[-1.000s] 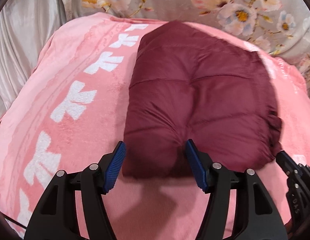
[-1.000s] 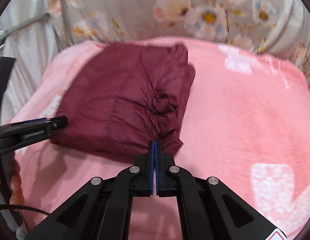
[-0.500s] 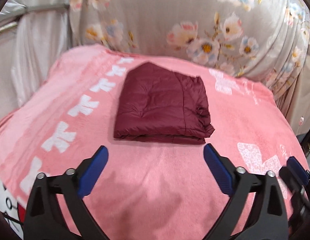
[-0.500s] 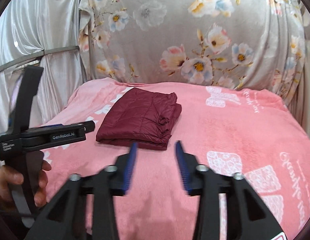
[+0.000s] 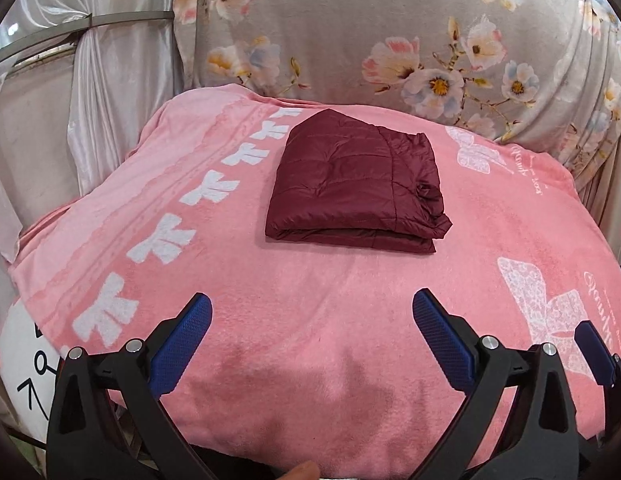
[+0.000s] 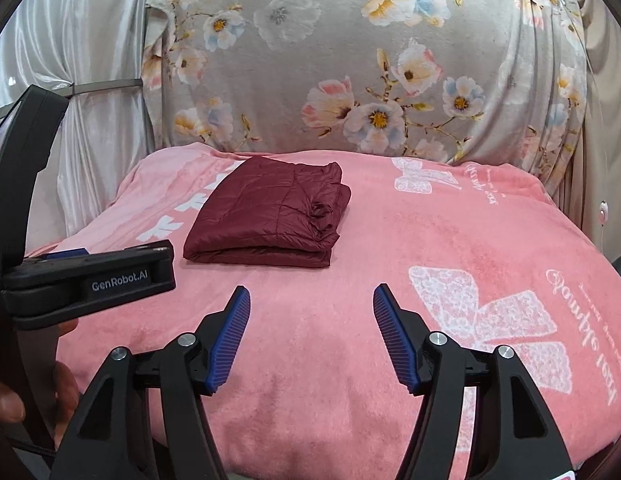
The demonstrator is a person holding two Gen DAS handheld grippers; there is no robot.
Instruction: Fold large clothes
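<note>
A dark red quilted jacket lies folded into a neat rectangle on the pink blanket, its loose edges bunched at the right side. My left gripper hovers well back from it over the near blanket. Its jaws are still opening and hold nothing. In the right wrist view the jacket sits left of centre. My right gripper is also back from it, jaws opening and empty. The left gripper's black body shows at that view's left, and a blue right fingertip appears at the left wrist view's right edge.
A grey floral sheet hangs behind the bed. A white curtain tied to a metal bar stands at the left. A person's hand grips the left handle. The blanket drops away at its left and right edges.
Both grippers let go of the jacket's near edge, opened, and pulled back and up. The jacket now lies flat and folded, farther off in both views.
</note>
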